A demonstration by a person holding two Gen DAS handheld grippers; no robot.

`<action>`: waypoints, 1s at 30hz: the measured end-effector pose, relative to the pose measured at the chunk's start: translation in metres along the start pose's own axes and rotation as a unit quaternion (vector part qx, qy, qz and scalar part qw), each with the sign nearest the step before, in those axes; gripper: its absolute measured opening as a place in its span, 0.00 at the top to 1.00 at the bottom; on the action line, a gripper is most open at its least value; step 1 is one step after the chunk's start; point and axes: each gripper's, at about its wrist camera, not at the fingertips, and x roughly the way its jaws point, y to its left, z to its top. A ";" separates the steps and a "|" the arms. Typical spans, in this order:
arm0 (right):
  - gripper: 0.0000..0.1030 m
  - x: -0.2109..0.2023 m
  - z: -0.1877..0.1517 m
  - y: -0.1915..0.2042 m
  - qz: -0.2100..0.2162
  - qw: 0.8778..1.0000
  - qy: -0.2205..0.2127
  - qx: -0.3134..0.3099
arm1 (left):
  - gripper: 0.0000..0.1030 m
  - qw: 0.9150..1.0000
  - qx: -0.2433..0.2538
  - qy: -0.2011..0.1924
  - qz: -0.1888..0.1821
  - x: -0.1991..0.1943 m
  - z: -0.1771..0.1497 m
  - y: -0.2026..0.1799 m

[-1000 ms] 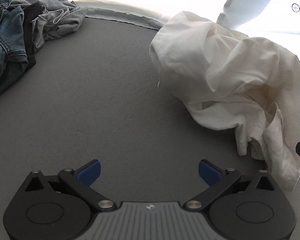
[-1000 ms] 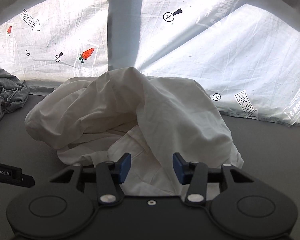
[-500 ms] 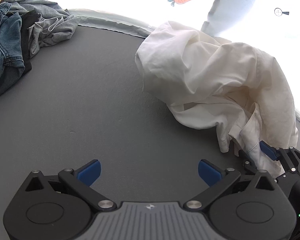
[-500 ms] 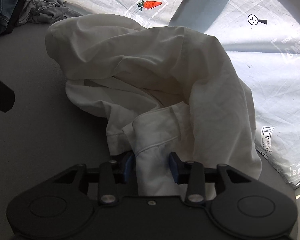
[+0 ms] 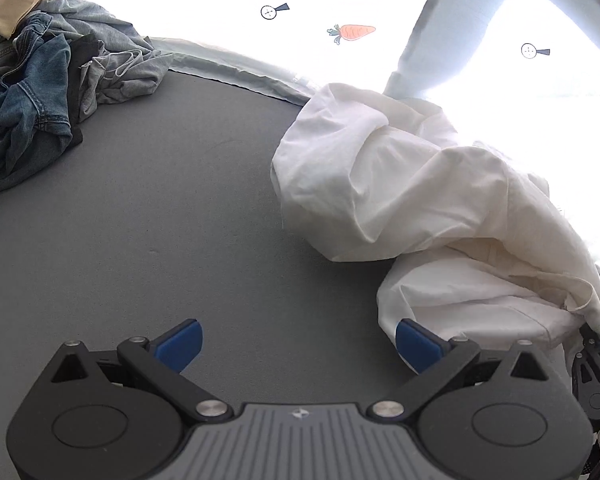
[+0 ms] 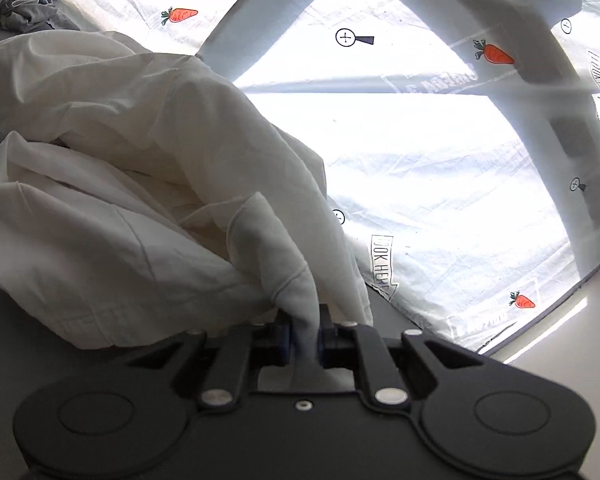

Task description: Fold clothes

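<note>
Right gripper [image 6: 303,338]: jaws closing on a bunched fold of the white garment [image 6: 140,184], cloth pinched between the blue pads. Left gripper [image 5: 298,346]: jaws spread wide and empty above the grey table [image 5: 160,208], its right pad just beside the garment's near edge. Garment lies crumpled at the table's right side, well apart from the pile of denim and grey clothes [image 5: 48,80] at far left.

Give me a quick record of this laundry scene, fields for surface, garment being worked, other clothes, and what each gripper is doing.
surface: grey table
garment: crumpled white garment, on the table's right side
other clothes: pile of denim and grey clothes, far left corner
left gripper: open, nothing between its fingers
right gripper: closing, a fold of the white garment pinched between its fingers
backdrop: carrot-print sheet
</note>
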 end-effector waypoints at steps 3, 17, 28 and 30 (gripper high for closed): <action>0.88 0.001 -0.016 -0.065 -0.058 0.997 0.020 0.052 | 0.02 1.000 0.004 -0.009 0.005 -0.009 -0.002 -0.001; 0.45 0.000 -0.124 -0.164 -0.059 0.923 0.171 0.341 | 0.02 0.999 0.014 0.018 -0.037 0.005 -0.011 -0.016; 0.30 -0.001 -0.124 -0.118 -0.044 0.864 0.204 0.458 | 0.16 0.996 0.032 0.039 -0.079 0.041 0.007 -0.045; 0.17 0.011 -0.134 -0.124 -0.053 0.845 0.221 0.484 | 0.16 0.995 0.036 0.036 -0.084 0.047 0.014 -0.051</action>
